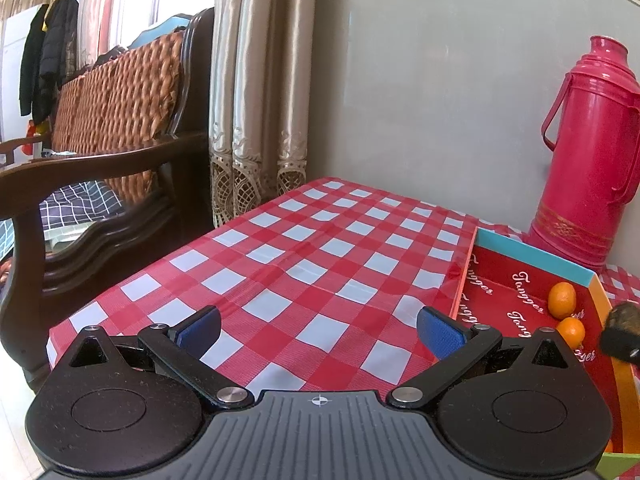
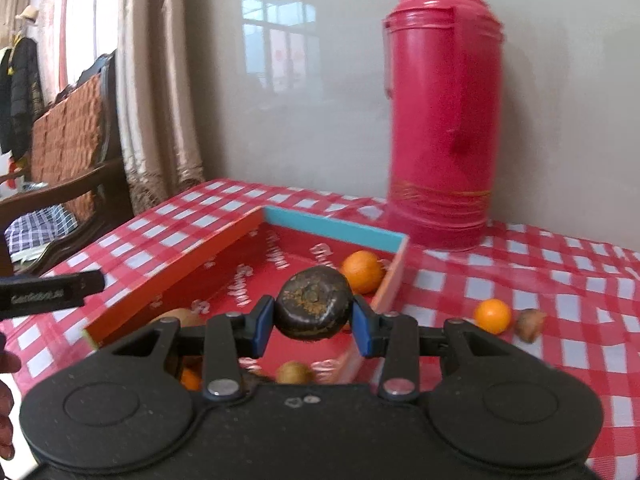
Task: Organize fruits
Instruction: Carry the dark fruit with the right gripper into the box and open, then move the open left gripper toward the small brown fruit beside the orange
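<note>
Blue pads on the right gripper (image 2: 313,322) pinch a dark, wrinkled round fruit (image 2: 315,307) from both sides, holding it in the air above the red tray (image 2: 176,276). The fruit's skin is blackish with rusty brown flecks; the view is blurred, so what kind of fruit it is I cannot say for sure. Below the gripper, inside the near part of the tray, lie a small yellowish-brown fruit (image 2: 295,372), a bit of orange peel colour from another fruit (image 2: 190,379) half hidden by the gripper's body, and a brown one (image 2: 180,315) near the tray's left wall. Further in, an orange (image 2: 362,271) rests in the far right corner of the tray, close to the turquoise end wall (image 2: 332,226).

Outside the tray to the right, on the red-and-white checked bench (image 2: 560,320), a second small orange (image 2: 492,315) sits just beside a brownish fruit (image 2: 530,324).

The left gripper (image 1: 318,330) hovers over the bare checked cloth to the left of the tray, its blue pads spread wide with nothing between them. From its camera two oranges (image 1: 562,300) show in the tray, and the dark fruit appears at the right edge.

Behind the tray a tall pink-red thermos flask (image 2: 444,120) stands upright on the bench against the grey wall (image 2: 300,80). Off to the left are beige curtains (image 1: 256,100) and a dark wooden chair with a woven back (image 1: 116,96).
</note>
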A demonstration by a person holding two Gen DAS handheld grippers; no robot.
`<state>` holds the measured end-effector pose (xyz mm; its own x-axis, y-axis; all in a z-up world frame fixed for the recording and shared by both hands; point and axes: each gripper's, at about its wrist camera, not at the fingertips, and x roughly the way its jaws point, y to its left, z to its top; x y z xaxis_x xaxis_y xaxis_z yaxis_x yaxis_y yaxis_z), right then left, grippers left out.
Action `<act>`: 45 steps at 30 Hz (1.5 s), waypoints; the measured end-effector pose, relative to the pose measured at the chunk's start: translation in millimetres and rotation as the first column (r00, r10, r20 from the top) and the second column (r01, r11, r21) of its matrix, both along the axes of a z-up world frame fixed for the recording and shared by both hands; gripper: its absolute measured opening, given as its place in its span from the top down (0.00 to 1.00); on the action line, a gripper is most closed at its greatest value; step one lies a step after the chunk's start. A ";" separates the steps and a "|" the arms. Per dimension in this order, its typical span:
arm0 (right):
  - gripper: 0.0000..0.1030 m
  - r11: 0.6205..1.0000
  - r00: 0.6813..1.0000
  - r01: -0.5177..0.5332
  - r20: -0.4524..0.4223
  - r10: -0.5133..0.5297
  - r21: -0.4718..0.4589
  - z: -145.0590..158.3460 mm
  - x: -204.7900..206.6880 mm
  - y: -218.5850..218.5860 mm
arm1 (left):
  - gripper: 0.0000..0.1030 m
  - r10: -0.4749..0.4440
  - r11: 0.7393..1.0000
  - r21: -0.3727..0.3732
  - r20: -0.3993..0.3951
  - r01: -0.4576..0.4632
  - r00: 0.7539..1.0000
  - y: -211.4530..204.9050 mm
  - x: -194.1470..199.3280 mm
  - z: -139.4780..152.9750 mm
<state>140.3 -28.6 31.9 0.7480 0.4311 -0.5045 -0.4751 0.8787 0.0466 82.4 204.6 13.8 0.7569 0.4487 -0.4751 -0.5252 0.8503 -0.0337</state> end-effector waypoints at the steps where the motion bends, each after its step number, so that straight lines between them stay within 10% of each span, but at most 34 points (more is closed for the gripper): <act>1: 0.69 1.000 1.000 -0.009 -0.001 0.009 -0.005 -1.0 -1.0 4.1 | 0.00 -0.001 1.000 0.000 0.000 0.001 1.000 0.2 -0.1 0.2; 5: 0.67 0.999 0.999 -0.042 -0.010 0.042 -0.017 -4.2 -4.2 17.6 | 0.00 0.001 1.000 0.000 0.000 -0.001 1.000 0.2 -0.3 0.0; 9: 0.27 0.999 0.999 -0.031 0.040 0.033 -0.042 -4.5 -10.8 22.1 | 0.00 0.004 1.000 0.001 -0.001 -0.004 1.000 2.1 -0.9 -0.5; 17: 0.05 0.993 0.982 0.116 0.147 -0.120 0.038 8.9 -10.7 -7.8 | 0.00 -0.005 1.000 -0.006 0.015 0.005 1.000 1.0 -1.4 1.5; 31: 0.05 0.866 0.902 0.422 -0.027 -0.431 0.268 8.8 10.7 -123.9 | 0.00 -0.071 0.997 -0.007 0.047 0.071 0.996 -33.9 9.0 9.5; 45: 0.05 0.800 0.835 0.533 -0.018 -0.550 0.277 3.0 0.7 -194.5 | 0.00 -0.194 0.981 0.039 0.069 0.192 0.979 -101.3 24.7 15.3</act>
